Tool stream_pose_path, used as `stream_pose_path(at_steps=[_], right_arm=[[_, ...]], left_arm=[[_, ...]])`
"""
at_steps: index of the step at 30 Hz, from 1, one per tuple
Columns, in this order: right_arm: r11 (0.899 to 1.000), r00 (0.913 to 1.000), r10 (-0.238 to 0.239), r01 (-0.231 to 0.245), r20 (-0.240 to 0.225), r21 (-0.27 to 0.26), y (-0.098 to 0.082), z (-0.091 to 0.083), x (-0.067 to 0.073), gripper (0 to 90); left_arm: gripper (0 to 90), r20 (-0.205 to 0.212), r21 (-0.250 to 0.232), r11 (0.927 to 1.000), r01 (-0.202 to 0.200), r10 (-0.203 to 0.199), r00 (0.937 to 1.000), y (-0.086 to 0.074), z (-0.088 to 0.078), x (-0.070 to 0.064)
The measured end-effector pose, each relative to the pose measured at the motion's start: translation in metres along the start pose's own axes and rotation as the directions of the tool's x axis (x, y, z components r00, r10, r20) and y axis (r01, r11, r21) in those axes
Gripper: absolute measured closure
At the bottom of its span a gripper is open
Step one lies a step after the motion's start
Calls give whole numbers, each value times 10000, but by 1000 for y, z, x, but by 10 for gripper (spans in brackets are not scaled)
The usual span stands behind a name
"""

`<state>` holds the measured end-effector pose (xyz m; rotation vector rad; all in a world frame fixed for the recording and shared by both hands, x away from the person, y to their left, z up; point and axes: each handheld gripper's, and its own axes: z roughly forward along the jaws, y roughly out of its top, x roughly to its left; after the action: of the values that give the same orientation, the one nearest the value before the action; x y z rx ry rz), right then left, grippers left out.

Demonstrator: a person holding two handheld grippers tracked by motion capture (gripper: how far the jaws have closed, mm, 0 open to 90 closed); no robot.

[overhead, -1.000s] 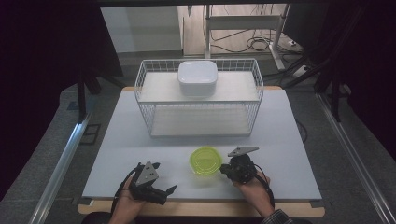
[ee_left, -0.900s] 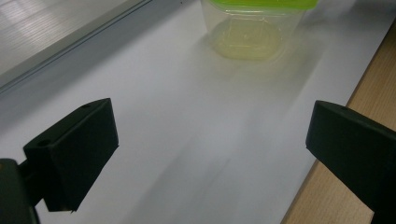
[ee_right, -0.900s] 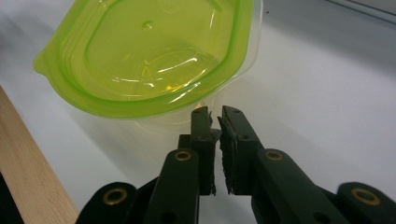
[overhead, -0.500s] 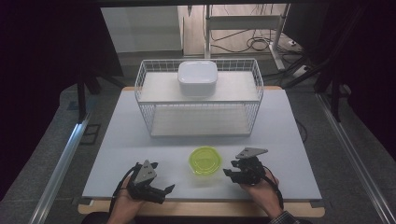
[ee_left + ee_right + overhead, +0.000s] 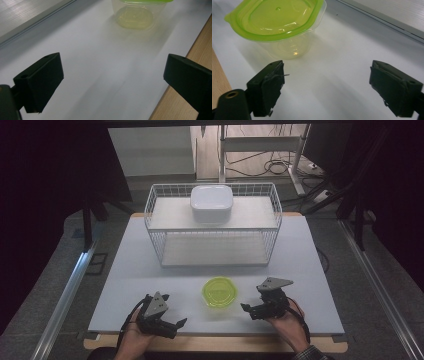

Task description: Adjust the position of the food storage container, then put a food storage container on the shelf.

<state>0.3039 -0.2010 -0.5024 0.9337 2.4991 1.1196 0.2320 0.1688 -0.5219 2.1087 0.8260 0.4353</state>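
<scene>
A clear plastic tub with a lime-green lid (image 5: 219, 292) stands on the white table near its front edge. My right gripper (image 5: 247, 311) lies just to its right, apart from it. Its jaws have just been opening and stand wide, with nothing between them. In the right gripper view the tub (image 5: 279, 22) sits ahead and to the left of the open right gripper (image 5: 327, 75). My left gripper (image 5: 176, 326) rests open at the front left. In the left gripper view it (image 5: 112, 72) points toward the tub (image 5: 138, 12), which stands some way off.
A white wire basket rack (image 5: 212, 227) stands at the table's middle back, with a white lidded box (image 5: 211, 203) on its upper shelf. The table's wooden front edge (image 5: 215, 344) runs just behind both hands.
The right gripper was shut at the tub's right rim; it has opened and drawn back to the right. The tub stays put. The left gripper has not moved.
</scene>
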Motion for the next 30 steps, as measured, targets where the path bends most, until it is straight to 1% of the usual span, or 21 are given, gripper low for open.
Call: stream_pose_path(at_steps=[6, 11, 17, 19, 21, 22, 23, 24, 27, 30], right_arm=[[9997, 9997, 215, -215, -124, 74, -2, 1, -3, 94], [9998, 9998, 199, -199, 14, -43, 0, -1, -4, 85], [9993, 9994, 324, -325, -73, -171, 3, -2, -3, 85], [9987, 9988, 470, -473, -143, -193, 6, -3, -2, 80], [9980, 9982, 568, -574, -213, -262, 8, -4, -2, 55], [9968, 9968, 739, -748, -317, -288, 10, -5, -2, 43], [9968, 9968, 739, -748, -317, -288, 10, -5, -2, 43], [9957, 9956, 866, -876, -347, -301, 11, -5, -2, 43], [9919, 9908, 1266, -1266, -476, 17, 14, -5, -3, 45], [9901, 9888, 1398, -1389, -529, 207, 17, -5, -2, 75]], left_arm=[[25, -13, 16, 10000, -41, 41, 10000, 0, 0, 0], [24, -14, 12, 10000, -82, 82, 10000, 0, 1, 0], [24, -27, 5, 10000, -91, 91, 10000, -1, 1, 0], [24, -39, 30, 9999, -113, 113, 9999, 0, 2, -1], [24, -34, 39, 9999, -114, 115, 9999, -1, 2, -1], [24, -38, 38, 9999, -113, 113, 9999, -1, 2, -1], [24, -53, 38, 9999, -119, 119, 9999, -1, 2, -1], [24, -59, 35, 9999, -114, 114, 9999, -1, 2, 0], [24, -74, 37, 9999, -127, 127, 9999, -1, 2, 0], [24, -88, 35, 9999, -127, 128, 9999, 0, 2, 0]])
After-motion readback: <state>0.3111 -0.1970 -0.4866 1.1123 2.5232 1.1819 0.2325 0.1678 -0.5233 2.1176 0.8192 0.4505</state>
